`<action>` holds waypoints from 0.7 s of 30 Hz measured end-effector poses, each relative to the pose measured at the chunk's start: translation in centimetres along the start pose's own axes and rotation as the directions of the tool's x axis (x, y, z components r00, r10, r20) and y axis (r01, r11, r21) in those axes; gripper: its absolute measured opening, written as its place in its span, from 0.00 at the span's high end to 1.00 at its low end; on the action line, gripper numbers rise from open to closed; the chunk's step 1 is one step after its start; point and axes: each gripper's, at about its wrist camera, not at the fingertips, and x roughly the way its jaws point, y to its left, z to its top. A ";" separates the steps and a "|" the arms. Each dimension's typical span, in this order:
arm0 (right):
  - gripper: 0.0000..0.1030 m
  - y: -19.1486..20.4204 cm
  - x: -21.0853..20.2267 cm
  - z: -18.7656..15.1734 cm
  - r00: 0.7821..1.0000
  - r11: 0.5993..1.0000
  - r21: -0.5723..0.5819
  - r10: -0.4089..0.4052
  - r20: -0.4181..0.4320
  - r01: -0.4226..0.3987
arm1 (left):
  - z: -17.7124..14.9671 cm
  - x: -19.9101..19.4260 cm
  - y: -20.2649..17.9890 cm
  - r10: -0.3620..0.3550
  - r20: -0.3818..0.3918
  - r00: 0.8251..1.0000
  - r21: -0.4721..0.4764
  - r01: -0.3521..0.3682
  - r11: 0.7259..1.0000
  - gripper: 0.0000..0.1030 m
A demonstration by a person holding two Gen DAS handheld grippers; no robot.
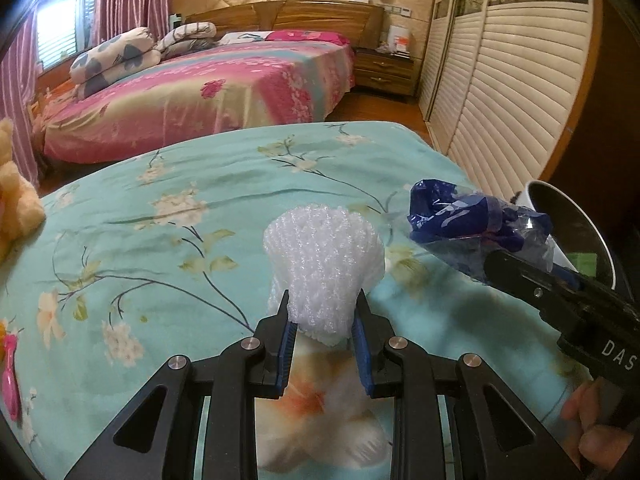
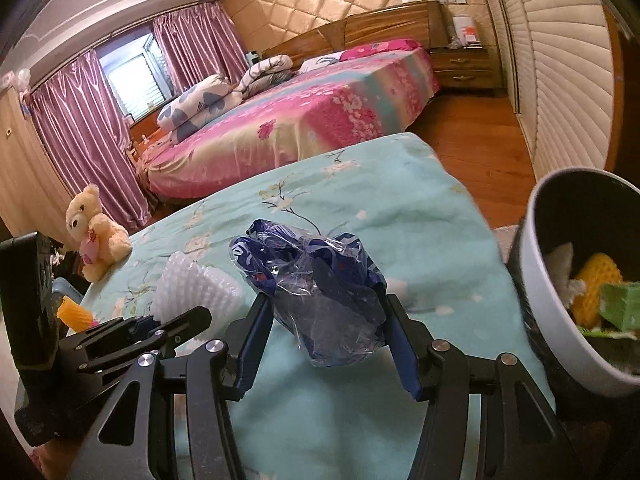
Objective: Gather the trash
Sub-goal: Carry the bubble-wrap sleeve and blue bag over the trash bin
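Note:
A white foam fruit net is pinched at its lower end between the blue pads of my left gripper, which is shut on it above the turquoise floral bedspread. My right gripper is shut on a crumpled blue and clear plastic wrapper, held off the cover. In the left wrist view this wrapper hangs just left of the white trash bin. The bin stands right of the right gripper and holds yellow net and green scraps. The left gripper with its net shows at the left.
A teddy bear sits at the cover's far left edge, near an orange foam piece. A pink plastic item lies on the left. Beyond are a pink bed, wooden floor and louvred wardrobe doors.

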 end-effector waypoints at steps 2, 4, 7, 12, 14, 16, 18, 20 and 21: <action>0.45 -0.3 -0.4 -0.3 1.000 1.000 0.006 -0.004 0.003 0.003 | -0.2 -0.3 -0.5 -0.003 0.001 1.000 0.003 0.003 1.000 0.76; 0.45 -0.5 -0.9 -0.6 1.000 1.000 0.015 -0.005 0.008 0.005 | -0.5 -0.7 -0.8 -0.004 0.003 1.000 0.008 0.004 1.000 0.76; 0.45 -0.9 -1.8 -1.2 1.000 1.000 0.026 -0.008 0.017 0.008 | -1.1 -1.1 -1.7 -0.007 0.002 1.000 0.020 0.007 1.000 0.76; 0.45 -1.5 -3.0 -1.6 0.999 0.999 0.032 -0.023 0.028 0.022 | -1.2 -1.5 -3.2 -0.019 0.002 1.000 0.049 0.019 0.999 0.76; 0.45 -1.8 -3.4 -1.7 0.999 0.999 0.038 -0.031 0.033 0.029 | -1.2 -1.7 -3.9 -0.027 0.004 1.000 0.059 0.027 0.998 0.76; 0.45 -2.3 -3.9 -1.8 0.999 0.998 0.044 -0.038 0.037 0.036 | -1.2 -1.7 -4.5 -0.034 0.005 0.999 0.068 0.033 0.997 0.76; 0.45 -2.9 -4.4 -1.8 0.998 0.998 0.049 -0.045 0.044 0.042 | -1.2 -1.8 -5.2 -0.041 0.004 0.999 0.082 0.040 0.996 0.76; 0.45 -3.4 -5.0 -1.8 0.997 0.997 0.054 -0.053 0.051 0.051 | -1.2 -1.9 -5.9 -0.049 0.005 0.999 0.094 0.049 0.994 0.76; 0.45 -3.6 -5.3 -1.8 0.997 0.997 0.057 -0.057 0.057 0.054 | -1.1 -1.9 -6.2 -0.052 0.005 0.999 0.100 0.051 0.994 0.76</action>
